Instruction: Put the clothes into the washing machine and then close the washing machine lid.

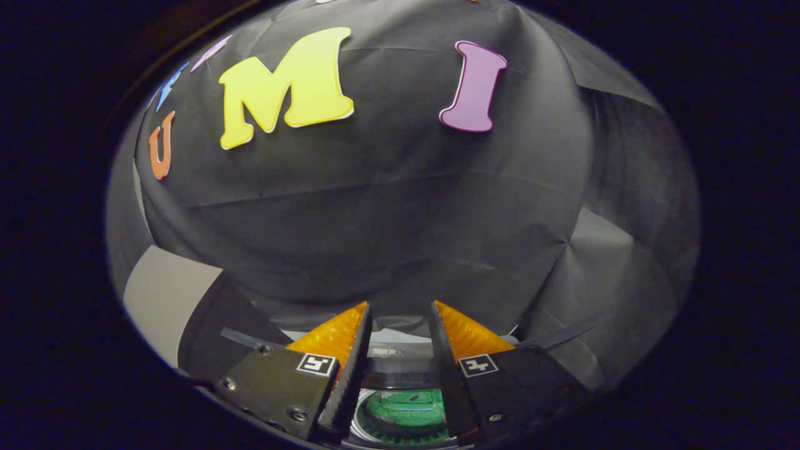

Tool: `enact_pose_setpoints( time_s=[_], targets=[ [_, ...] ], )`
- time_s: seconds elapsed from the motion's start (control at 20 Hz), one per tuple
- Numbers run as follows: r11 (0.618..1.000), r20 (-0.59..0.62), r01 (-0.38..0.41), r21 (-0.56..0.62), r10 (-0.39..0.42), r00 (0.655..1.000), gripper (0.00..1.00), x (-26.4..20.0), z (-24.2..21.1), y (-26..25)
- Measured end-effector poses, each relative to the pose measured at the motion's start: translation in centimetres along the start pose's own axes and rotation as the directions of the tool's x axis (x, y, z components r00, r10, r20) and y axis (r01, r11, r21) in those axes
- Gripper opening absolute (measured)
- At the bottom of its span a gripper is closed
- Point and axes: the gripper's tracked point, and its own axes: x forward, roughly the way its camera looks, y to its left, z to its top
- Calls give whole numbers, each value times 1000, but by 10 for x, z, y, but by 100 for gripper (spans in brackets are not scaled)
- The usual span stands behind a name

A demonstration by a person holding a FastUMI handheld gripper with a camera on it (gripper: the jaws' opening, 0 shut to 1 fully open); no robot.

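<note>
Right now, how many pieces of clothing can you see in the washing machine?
1: a green garment down in the washing machine drum, seen between the open gripper fingers, which hold nothing. More may lie hidden beneath them.

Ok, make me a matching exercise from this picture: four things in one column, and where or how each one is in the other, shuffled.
Things:
1. hand-held gripper
2. green fabric
3. black booth wall
4. pale grey panel

Place or state:
a. beyond the fingers, straight ahead
b. off to the side of the left finger
c. open, nothing held
d. low between the fingers, inside the washing machine drum

Pairs: 1-c, 2-d, 3-a, 4-b
</note>
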Motion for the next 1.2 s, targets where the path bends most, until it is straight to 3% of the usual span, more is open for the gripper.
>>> enact_pose_setpoints(
  time_s=[0.55,1.2],
  targets=[
    [999,11,36,4,-36,999,58,-30,-28,-4],
    [999,-62,42,8,-41,997,59,-68,-92,-5]
  ],
)
